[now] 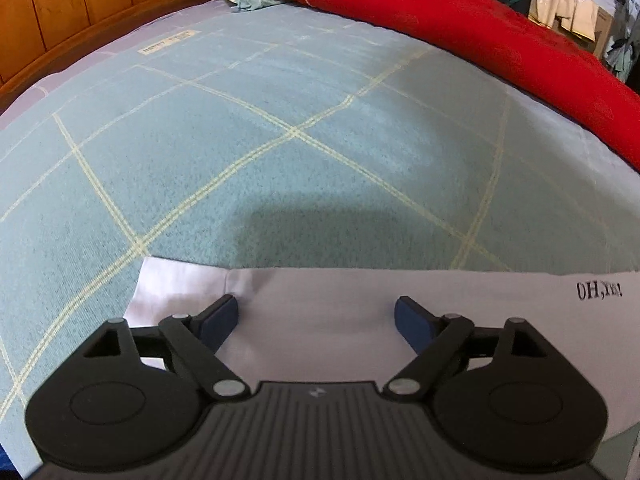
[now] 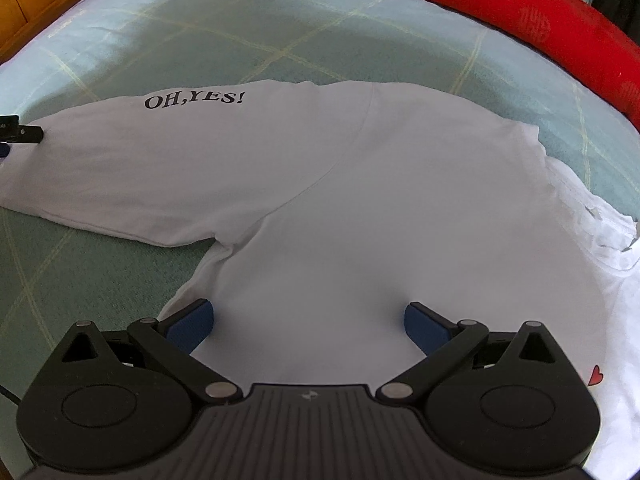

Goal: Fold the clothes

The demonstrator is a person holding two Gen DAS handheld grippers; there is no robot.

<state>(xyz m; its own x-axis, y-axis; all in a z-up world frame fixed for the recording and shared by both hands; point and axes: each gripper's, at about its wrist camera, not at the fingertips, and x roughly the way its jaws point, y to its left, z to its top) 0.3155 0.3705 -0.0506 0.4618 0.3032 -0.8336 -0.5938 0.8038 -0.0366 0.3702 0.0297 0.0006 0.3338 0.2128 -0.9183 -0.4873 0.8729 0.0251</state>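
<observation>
White T-shirt (image 2: 320, 184) flat beneath right gripper (image 2: 308, 326), jaws spread wide

Open bedspread (image 1: 280, 140) ahead — red quilt (image 1: 500, 28) beyond

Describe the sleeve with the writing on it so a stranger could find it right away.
Start at the teal checked bedspread with the red quilt along its far edge. A white T-shirt lies spread there, and the sleeve sticks out leftward. It alone carries black "OH,YES!" lettering.
</observation>
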